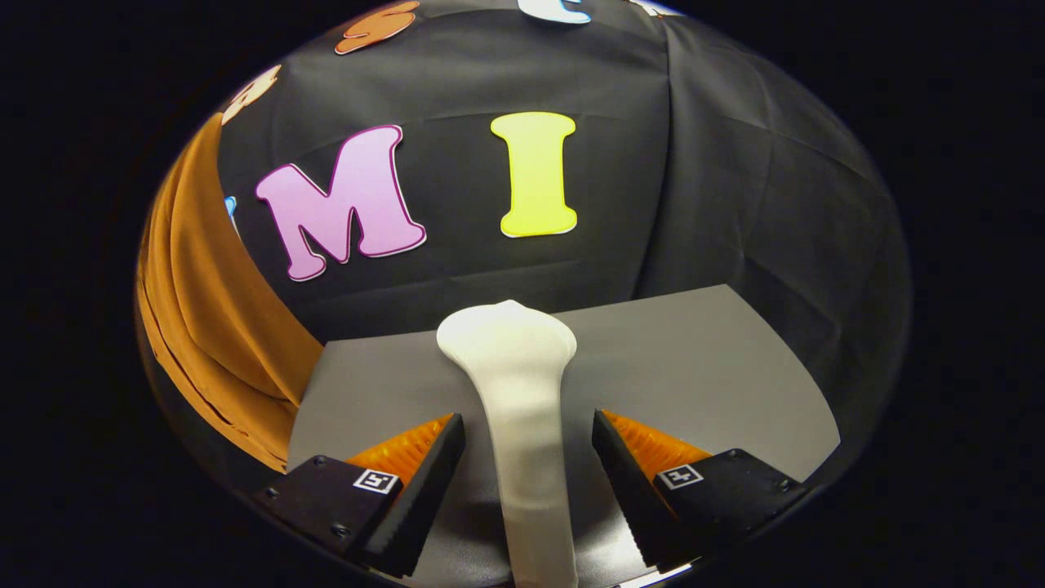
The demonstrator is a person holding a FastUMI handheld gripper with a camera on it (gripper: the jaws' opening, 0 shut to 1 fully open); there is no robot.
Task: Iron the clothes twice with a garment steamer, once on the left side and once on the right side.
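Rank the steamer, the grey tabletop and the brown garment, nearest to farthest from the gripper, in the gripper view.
1. Steamer: lying between the open gripper's fingers, untouched by either.
2. Grey tabletop: under and beyond the fingers.
3. Brown garment: hanging off to the left, past the table's edge.

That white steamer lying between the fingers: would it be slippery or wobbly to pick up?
The white steamer looks smooth and rounded, so the open gripper might slip on it. Its wider head, beyond the fingers, probably makes it top-heavy. Lying flat on the grey table, it could roll if nudged sideways.
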